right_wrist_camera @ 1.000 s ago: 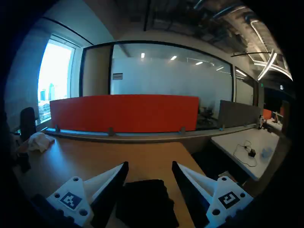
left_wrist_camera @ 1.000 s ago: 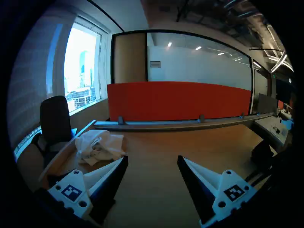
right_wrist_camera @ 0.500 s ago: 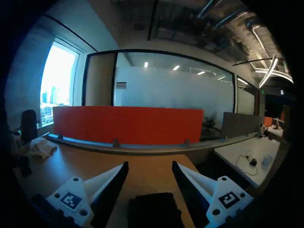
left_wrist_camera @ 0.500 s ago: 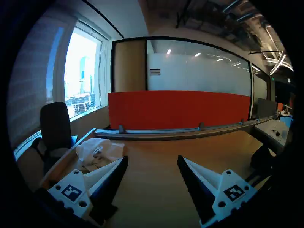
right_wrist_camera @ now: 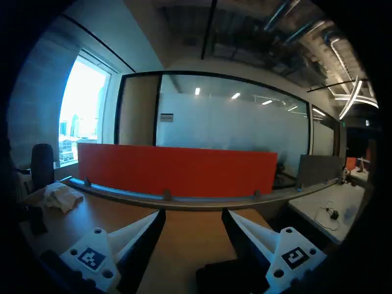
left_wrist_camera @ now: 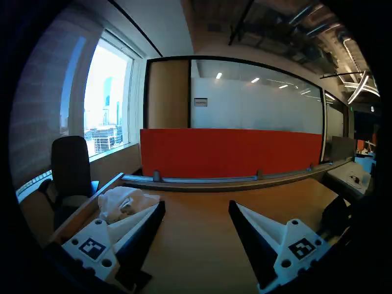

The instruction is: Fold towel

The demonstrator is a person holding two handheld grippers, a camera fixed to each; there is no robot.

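Observation:
A crumpled white towel (left_wrist_camera: pixel 121 203) lies on the wooden desk (left_wrist_camera: pixel 196 230) near its left edge, just beyond my left gripper's left finger. My left gripper (left_wrist_camera: pixel 196 215) is open above the desk, nothing between its fingers. In the right gripper view the same towel (right_wrist_camera: pixel 61 196) sits far off at the left. My right gripper (right_wrist_camera: pixel 192 223) is open too, holding nothing. A dark folded cloth (right_wrist_camera: pixel 225 277) lies on the desk below its right finger.
An orange divider panel (left_wrist_camera: pixel 230 152) runs along the desk's far edge. A black office chair (left_wrist_camera: pixel 71 169) stands at the left by the window. A dark object (left_wrist_camera: pixel 335 215) sits at the desk's right side. A white desk (right_wrist_camera: pixel 333 210) with a cable stands to the right.
Both views have tilted upward, so the desk and towel sit lower in frame. The dark cloth has slid down and right in the right gripper view. Both grippers stay open.

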